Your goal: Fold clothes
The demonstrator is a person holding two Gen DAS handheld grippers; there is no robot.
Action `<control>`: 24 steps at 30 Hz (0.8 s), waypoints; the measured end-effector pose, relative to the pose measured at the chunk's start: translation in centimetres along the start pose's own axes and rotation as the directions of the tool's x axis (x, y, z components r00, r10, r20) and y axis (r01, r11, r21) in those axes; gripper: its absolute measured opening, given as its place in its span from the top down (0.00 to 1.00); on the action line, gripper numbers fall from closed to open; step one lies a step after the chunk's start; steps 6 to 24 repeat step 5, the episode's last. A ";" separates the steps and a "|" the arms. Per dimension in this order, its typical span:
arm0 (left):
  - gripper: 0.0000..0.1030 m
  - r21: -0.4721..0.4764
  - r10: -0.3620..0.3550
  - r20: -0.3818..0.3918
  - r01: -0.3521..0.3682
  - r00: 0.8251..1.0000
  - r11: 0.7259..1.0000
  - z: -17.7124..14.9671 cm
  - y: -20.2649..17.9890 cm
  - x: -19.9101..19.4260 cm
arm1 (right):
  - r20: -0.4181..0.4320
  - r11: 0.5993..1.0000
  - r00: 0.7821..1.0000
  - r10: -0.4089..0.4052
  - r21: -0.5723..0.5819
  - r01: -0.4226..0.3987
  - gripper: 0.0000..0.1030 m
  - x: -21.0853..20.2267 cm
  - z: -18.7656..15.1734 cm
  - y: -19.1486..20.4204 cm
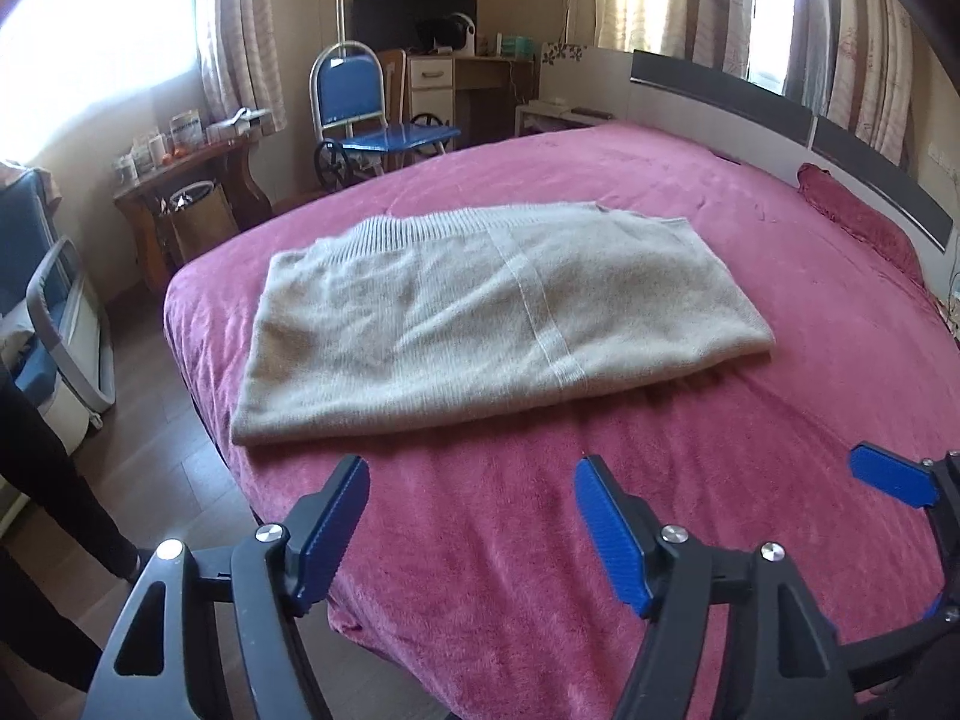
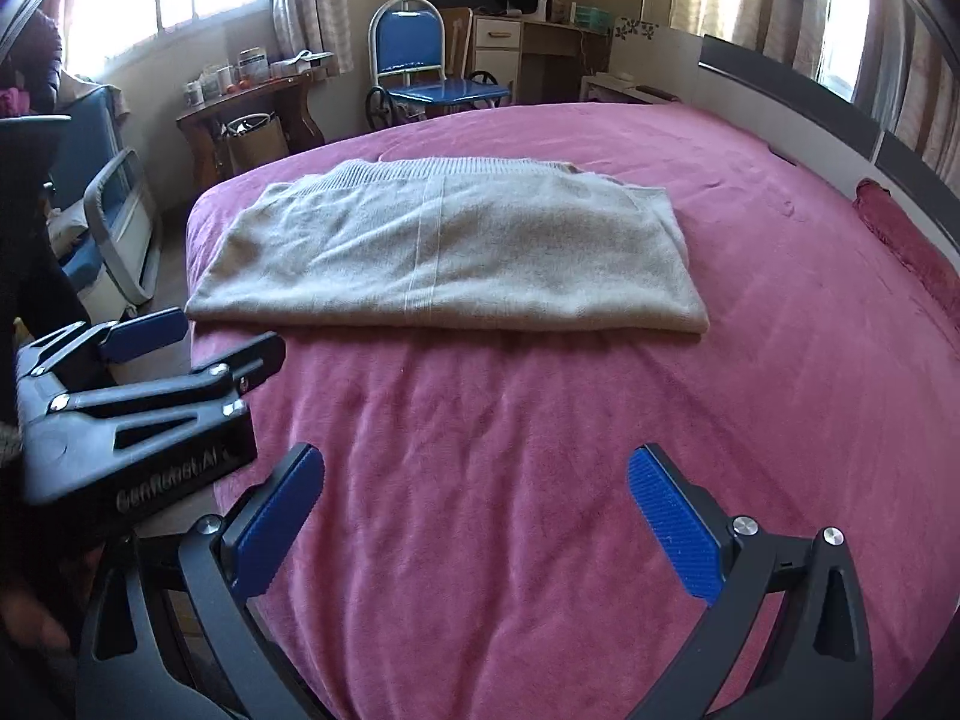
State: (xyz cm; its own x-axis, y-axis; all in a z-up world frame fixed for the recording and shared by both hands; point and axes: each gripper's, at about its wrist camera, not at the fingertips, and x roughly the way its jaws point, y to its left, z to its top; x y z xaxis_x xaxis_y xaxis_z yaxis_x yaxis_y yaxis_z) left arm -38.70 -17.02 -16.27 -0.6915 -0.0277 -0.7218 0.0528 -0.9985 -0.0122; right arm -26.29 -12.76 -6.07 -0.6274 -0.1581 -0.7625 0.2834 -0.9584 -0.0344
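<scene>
Folded beige sweater (image 1: pixel 480 312) on pink bedspread (image 1: pixel 660 510) (both claws empty).

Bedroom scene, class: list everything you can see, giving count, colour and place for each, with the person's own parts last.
sweater: one, beige, folded, on the bed
bed: one, pink cover
pillow: one, dark red, by the headboard
headboard: one, white and dark
chair: one, blue, beyond the bed
desk: one, wooden, back wall
side table: one, wooden, under the window
left gripper: blue pads, open, above the bed
right gripper: blue pads, open, above the bed
</scene>
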 end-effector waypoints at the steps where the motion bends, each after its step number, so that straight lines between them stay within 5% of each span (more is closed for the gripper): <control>1: 0.30 0.002 0.004 0.001 -0.004 1.000 1.000 0.0 0.0 0.0 | -0.005 1.000 1.000 0.002 -0.001 -0.002 0.00 0.2 0.1 0.2; 24: 0.30 0.007 0.017 -0.004 -0.017 1.000 1.000 0.0 0.0 0.1 | -0.016 1.000 1.000 -0.014 -0.011 0.014 0.00 0.9 0.4 0.8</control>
